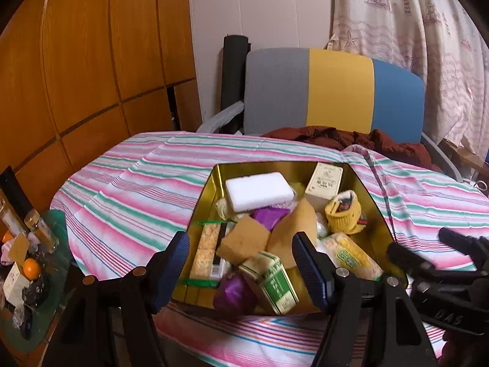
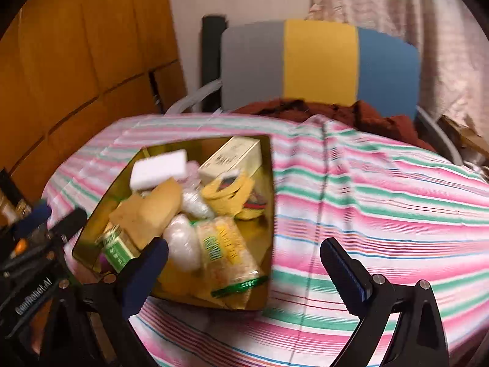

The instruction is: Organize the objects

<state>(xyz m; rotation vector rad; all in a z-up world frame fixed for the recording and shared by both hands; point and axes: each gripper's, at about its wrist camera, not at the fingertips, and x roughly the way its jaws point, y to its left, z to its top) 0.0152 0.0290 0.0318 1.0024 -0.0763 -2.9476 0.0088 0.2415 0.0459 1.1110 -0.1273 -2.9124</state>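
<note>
1. A gold tin [image 1: 211, 183] is seen on a striped cloth [image 1: 128, 183], near the front edge of the table.
2. The tin is filled with loose things: a white foam block [image 1: 259, 190] at the back, a cream box [image 1: 324, 183] standing upright in the back right corner, and a yellow sock [image 1: 343, 212] just in front of that box.
3. Tan sponges [image 1: 241, 240] are piled in the middle, with purple wrapping [image 1: 235, 293] at the front and a green-and-white box [image 1: 273, 281] lying tilted beside it.
4. A cracker pack [image 1: 207, 253] is laid along the left wall, and a second pack with yellow print [image 2: 227, 252] along the right side.
5. The left gripper [image 1: 240, 272] is held over the front of the tin, its jaws spread wide and nothing gripped between them.
6. The right gripper [image 2: 244, 272] is held at the tin's front right corner, jaws likewise wide apart and empty; its left finger [image 2: 146, 272] is seen in front of the tin's contents, its right finger over bare cloth.
7. The right-wrist view is blurred.
8. A grey, yellow and blue chair [image 1: 333, 91] is placed behind the table, with a dark red garment [image 1: 351, 139] heaped on it.
9. A small green stand [image 1: 58, 229] with bottles and an orange [image 1: 31, 268] is seen at the left.
</note>
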